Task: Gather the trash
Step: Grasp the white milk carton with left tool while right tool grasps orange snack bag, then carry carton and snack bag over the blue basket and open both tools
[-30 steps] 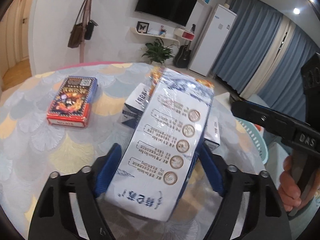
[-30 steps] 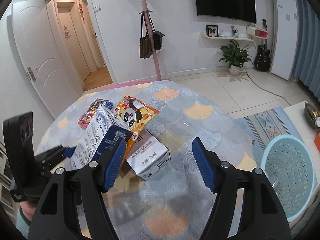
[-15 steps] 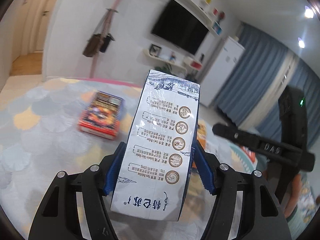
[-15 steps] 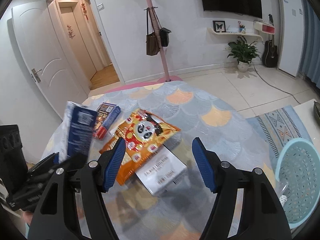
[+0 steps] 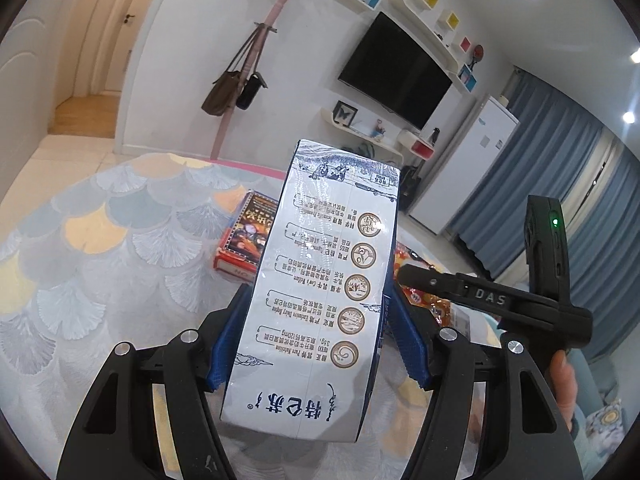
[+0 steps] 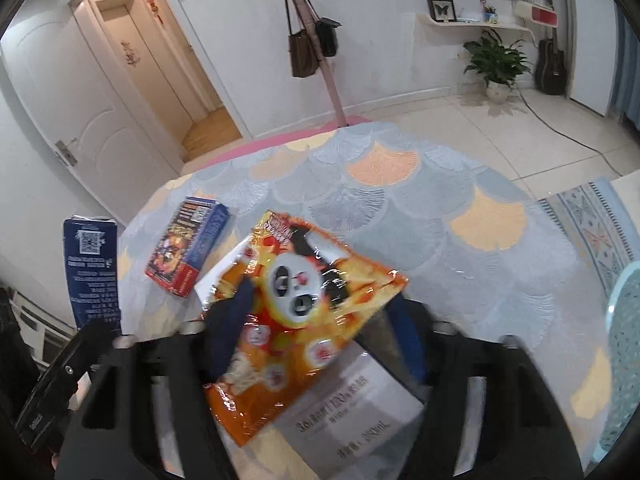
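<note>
My left gripper (image 5: 316,340) is shut on a tall blue and white milk carton (image 5: 320,300) and holds it upright above the round table; the carton also shows at the left of the right wrist view (image 6: 93,272). My right gripper (image 6: 320,340) is open, its blue fingers (image 6: 230,328) on either side of an orange panda snack bag (image 6: 296,316). The bag lies on a white carton (image 6: 352,420). A red and blue box (image 6: 186,250) lies further left on the table, and shows in the left wrist view (image 5: 248,240).
The table wears a fan-patterned cloth (image 6: 400,208). A light blue mesh basket (image 6: 624,352) stands at the right, beside the table. A coat stand with bags (image 6: 312,44) and a door are behind the table.
My left gripper has lifted the milk carton off the pile and up from the table. My right gripper has moved forward and down until its fingers flank the snack bag.
</note>
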`<state>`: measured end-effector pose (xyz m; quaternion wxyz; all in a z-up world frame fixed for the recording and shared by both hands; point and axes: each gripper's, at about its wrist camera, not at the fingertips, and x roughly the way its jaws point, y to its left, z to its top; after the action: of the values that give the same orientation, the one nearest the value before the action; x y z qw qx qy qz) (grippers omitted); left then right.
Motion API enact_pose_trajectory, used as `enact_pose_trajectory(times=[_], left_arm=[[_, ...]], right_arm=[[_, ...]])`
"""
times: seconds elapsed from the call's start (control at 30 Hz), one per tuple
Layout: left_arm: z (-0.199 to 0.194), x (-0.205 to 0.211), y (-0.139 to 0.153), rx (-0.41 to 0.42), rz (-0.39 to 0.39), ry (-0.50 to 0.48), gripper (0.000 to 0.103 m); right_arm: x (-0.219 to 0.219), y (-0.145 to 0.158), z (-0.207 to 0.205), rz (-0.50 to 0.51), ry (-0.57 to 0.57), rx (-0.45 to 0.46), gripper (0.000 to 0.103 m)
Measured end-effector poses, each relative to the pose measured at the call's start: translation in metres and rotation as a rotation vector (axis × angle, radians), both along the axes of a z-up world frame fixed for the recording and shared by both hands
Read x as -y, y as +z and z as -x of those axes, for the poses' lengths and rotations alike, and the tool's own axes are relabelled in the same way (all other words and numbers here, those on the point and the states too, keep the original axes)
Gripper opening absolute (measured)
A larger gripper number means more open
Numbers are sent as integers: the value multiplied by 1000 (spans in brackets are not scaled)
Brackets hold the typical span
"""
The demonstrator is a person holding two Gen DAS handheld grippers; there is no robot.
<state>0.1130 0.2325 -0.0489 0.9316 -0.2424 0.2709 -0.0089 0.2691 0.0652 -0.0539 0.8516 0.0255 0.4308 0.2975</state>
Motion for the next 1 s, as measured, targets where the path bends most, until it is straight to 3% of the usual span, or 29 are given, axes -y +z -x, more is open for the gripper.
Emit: enact_pose_trajectory(times=[0.2,0.3,0.43,0.63,1.0], left_arm=[[-6,7,2,-3,-41,-18,64],[-4,14,6,12,-71,-30,64],[1,24,12,49,-100,-55,64],[3,60,26,52,-141,-133,64],[-16,172,57,80,-201,-334,64]], right_arm=[[0,15,19,-4,2,122,10],[5,28,34,-26,7,181,4],[19,48,56,-38,-5,251,2],[69,77,94,32,-72,404,2],[186,81,110,101,-267,459,2]])
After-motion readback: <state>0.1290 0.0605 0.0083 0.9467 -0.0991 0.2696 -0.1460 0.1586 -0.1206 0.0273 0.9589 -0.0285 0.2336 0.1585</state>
